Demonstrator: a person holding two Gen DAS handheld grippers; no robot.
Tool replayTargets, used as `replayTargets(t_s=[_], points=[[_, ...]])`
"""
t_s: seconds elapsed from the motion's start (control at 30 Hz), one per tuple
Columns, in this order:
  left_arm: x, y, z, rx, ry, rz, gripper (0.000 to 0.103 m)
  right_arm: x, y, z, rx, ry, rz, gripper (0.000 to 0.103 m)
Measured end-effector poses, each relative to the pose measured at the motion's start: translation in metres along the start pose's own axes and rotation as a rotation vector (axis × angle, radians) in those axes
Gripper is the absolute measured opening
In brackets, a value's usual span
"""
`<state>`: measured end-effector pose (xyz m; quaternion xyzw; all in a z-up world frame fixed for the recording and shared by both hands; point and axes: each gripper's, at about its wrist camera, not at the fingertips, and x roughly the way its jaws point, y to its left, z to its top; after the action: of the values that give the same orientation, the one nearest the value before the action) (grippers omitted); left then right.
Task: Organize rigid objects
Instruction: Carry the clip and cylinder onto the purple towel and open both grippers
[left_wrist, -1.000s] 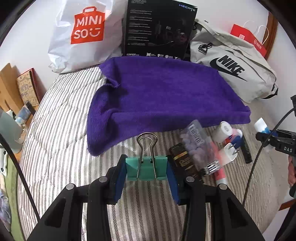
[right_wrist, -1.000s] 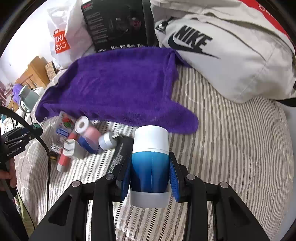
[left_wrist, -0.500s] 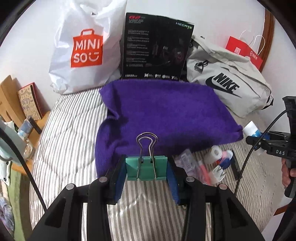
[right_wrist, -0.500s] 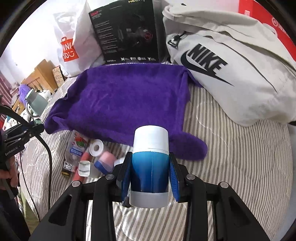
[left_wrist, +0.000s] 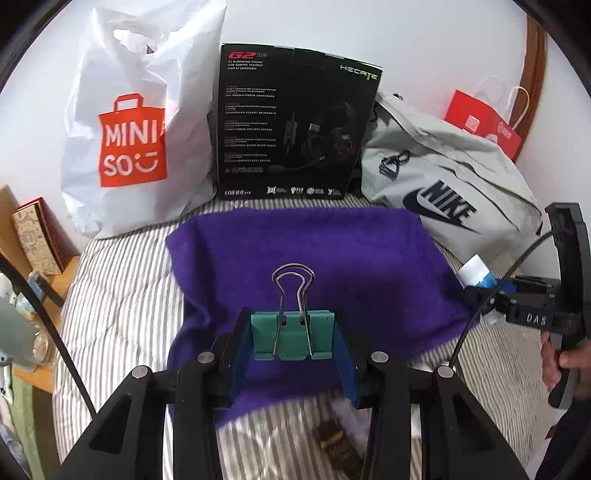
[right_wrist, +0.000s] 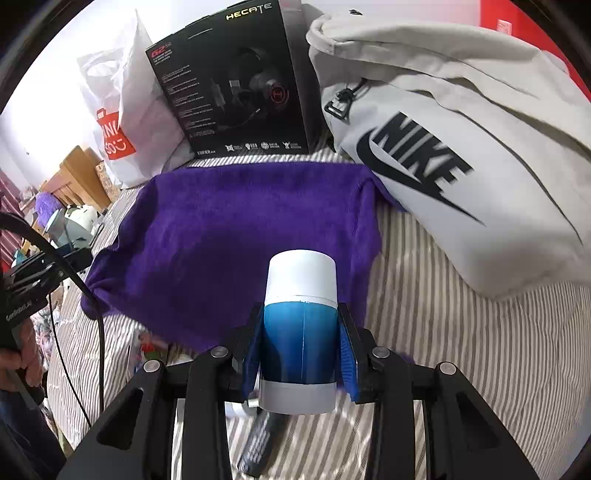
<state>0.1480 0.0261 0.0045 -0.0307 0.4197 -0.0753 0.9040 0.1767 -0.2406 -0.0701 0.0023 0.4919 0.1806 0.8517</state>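
Both tongs are loaded and out over the purple towel (left_wrist: 314, 251); the left tongs (left_wrist: 293, 341) pinch a teal binder clip (left_wrist: 291, 336) by its sides, wire handles pointing up and away, held above the towel's near edge; the right tongs (right_wrist: 301, 345) are clamped on a blue-and-white bottle (right_wrist: 301, 317), white cap pointing to the far side, over the towel's near right corner.

The towel itself, spread on the striped bed (left_wrist: 122, 314), looks bare; nothing is set down on it, so if it is the sorting spot, no item is placed yet; these two would be the first.

Plenty is left; in the left view a dark brown packet (left_wrist: 338, 448) lies on the bed just near of the towel, under the tongs; in the right view a black stick-like item (right_wrist: 258, 443) lies below the bottle and a small red-and-green thing (right_wrist: 151, 347) sits by the towel's near left edge, too blurred to name.

At the far side, the MINISO bag (left_wrist: 133, 140), the black headset box (left_wrist: 291, 125) and the grey Nike bag (right_wrist: 443, 155) stand clear of the work.
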Motion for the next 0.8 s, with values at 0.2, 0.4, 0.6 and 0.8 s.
replayTargets(t_s=[0.2,0.4,0.6,0.8], points=[[0.028,0.008,0.025,-0.023,0.01,0.001,0.039,0.016,0.007,0.024,-0.017,-0.003,0.004,0.037],[0.064,0.011,0.043,-0.015,0.04,0.008,0.039,0.042,0.015,0.05,-0.034,0.01,0.0,0.037],[0.106,0.015,0.053,-0.014,0.089,0.012,0.039,0.076,0.022,0.069,-0.072,0.047,-0.035,0.037],[0.138,0.019,0.057,-0.02,0.138,0.023,0.039,0.099,0.023,0.077,-0.1,0.082,-0.059,0.037]])
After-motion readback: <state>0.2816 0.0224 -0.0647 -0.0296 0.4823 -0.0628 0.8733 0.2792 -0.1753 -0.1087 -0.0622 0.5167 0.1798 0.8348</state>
